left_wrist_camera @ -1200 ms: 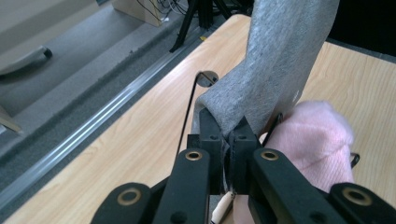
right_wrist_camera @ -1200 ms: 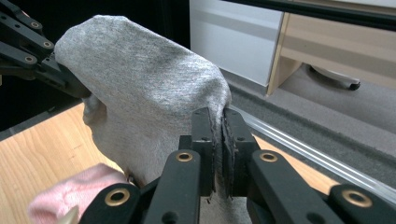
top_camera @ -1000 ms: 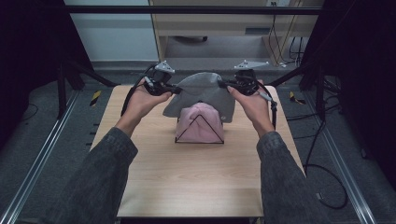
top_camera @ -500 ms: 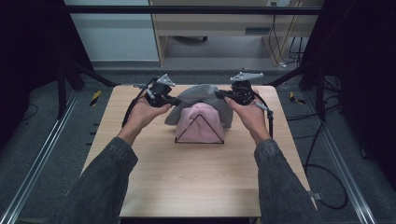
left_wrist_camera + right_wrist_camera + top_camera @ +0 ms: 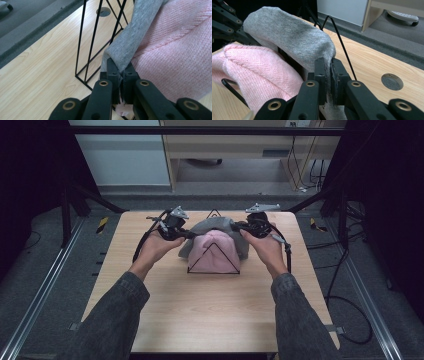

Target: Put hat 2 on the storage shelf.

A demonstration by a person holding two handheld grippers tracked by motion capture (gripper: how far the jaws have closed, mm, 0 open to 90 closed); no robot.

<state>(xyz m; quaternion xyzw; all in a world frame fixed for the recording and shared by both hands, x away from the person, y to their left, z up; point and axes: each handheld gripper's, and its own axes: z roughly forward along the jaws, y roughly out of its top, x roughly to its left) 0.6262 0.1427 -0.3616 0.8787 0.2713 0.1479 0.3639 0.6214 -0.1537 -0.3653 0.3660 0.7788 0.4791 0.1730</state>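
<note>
Light wooden table (image 5: 210,310), round cable hole (image 5: 392,81) near its far edge. Grey carpet floor around it, metal rails on both sides, pale cabinet and desk base beyond, loose cables at right.

Centre of the table: black wire rack (image 5: 214,261) with triangular ends. A pink knit hat (image 5: 214,251) is draped over it, facing the person. The rack's wires rise just behind and beside the grey cloth (image 5: 210,226), close to both sets of jaws.

Left gripper (image 5: 186,234): jaws closed tight on the left edge of the grey cloth, fabric pinched between the pads. Right gripper (image 5: 239,226): likewise clamped on the cloth's right edge. The cloth spans between them over the back of the rack, lying against the pink hat.
</note>
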